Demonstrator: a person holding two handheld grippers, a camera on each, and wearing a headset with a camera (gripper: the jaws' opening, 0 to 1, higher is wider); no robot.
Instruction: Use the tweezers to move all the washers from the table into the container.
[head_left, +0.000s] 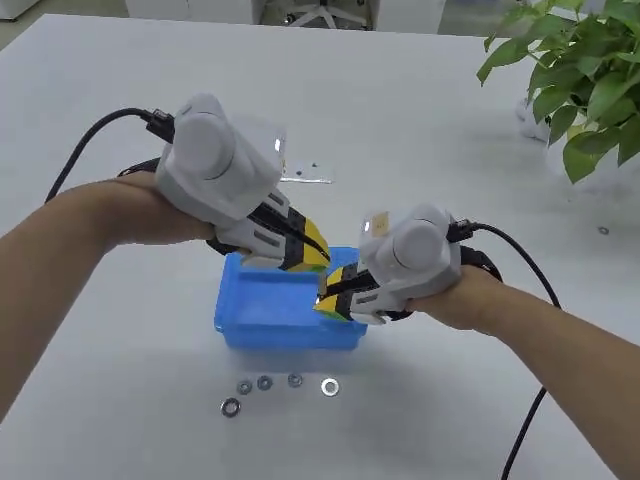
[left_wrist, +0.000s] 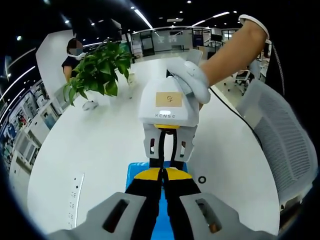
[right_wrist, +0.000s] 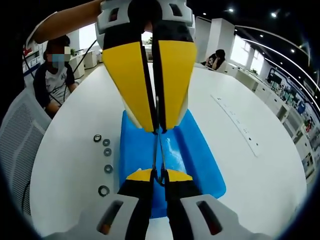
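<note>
holds the left hand-held gripper and the right hand-held gripper nose to nose above the blue container, out on the white table. clamps the left one's yellow-tipped jaws together on one end of the tweezers and the right one's jaws together on the other end. bridges the short gap between the two tools with that thin metal piece, directly over the container's open inside. brings the left tool in from the upper left of the head view, angled down, and the right tool in from the right, tips close but apart.

counts five washers lying flat on the table in a loose row just beside the container's near wall, none touching it. seen from the right gripper view, lines them up along the container's left side, well clear of both tools.

trails a black cable from the left tool across the table, and another from the right tool past the wrist. shows a leafy green plant at the far right corner, a thin clear strip lying beyond the container, and a grey mesh chair beside the table in the left gripper view.
</note>
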